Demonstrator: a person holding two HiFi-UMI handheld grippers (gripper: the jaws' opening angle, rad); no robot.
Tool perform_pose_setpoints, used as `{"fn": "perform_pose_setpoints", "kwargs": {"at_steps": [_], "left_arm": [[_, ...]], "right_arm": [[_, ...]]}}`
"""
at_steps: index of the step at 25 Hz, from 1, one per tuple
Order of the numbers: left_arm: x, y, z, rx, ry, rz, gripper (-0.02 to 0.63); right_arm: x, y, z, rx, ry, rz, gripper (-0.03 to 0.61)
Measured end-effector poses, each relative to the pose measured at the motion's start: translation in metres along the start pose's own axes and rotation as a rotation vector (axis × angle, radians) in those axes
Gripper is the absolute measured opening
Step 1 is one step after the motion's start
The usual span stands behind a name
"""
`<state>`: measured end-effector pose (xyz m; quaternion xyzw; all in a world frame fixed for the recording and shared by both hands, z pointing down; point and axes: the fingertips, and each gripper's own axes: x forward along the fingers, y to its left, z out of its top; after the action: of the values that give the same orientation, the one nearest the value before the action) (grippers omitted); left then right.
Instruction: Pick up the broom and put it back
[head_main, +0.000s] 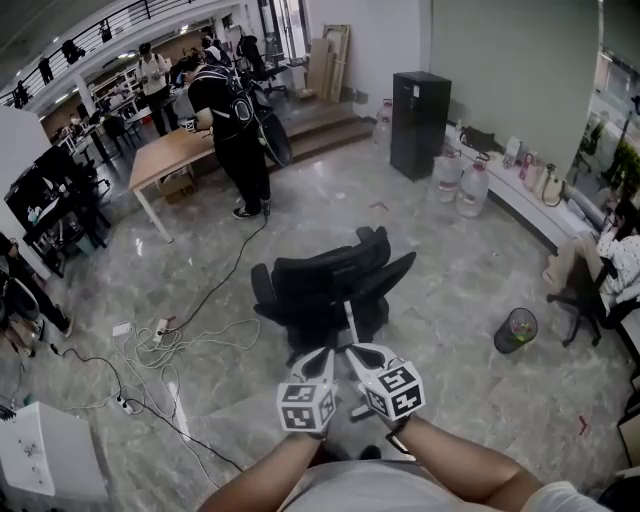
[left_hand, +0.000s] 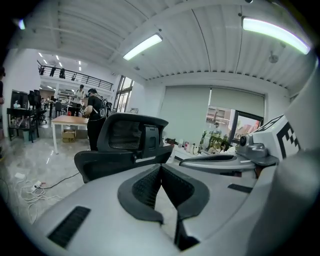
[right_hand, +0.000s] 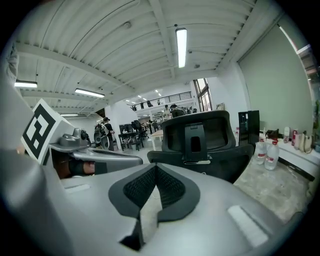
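Jaws on both your grippers are pressed together, and nothing sits between them. You can see that in each gripper view: the dark pads of the left gripper (left_hand: 160, 166) meet at the tip, and so do the pads of the right gripper (right_hand: 156, 167). You hold the two grippers side by side, pointing at a black office chair (head_main: 335, 285) on the shiny grey floor (head_main: 450, 330).

No view shows a broom that I can be sure of. A thin pale strip (head_main: 351, 322) shows just ahead of the grippers in the head view, but I cannot tell what it is. So the broom may be lying somewhere out of sight, or it may already be back in its place. This scene fits both.

I think a broom is light, with a long stiff stick and a soft brush at one end. The stick is likely smooth, so it can slip or spin in the pads. The best place to grip is on the stick, near the middle, so neither end tips down. Two grips spaced apart would keep it steady.
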<state>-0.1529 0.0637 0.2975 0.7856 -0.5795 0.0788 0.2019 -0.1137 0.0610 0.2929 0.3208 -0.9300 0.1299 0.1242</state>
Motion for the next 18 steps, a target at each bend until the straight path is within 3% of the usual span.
{"fn": "perform_pose_setpoints", "kwargs": {"at_steps": [4, 18], "left_arm": [[-0.005, 0.002, 0.0, -0.001, -0.01, 0.011, 0.008], [-0.005, -0.002, -0.008, -0.024, -0.024, 0.013, 0.008]], "right_arm": [[-0.004, 0.007, 0.005, -0.03, -0.008, 0.004, 0.002], [-0.011, 0.003, -0.008, 0.008, 0.002, 0.006, 0.002]]}}
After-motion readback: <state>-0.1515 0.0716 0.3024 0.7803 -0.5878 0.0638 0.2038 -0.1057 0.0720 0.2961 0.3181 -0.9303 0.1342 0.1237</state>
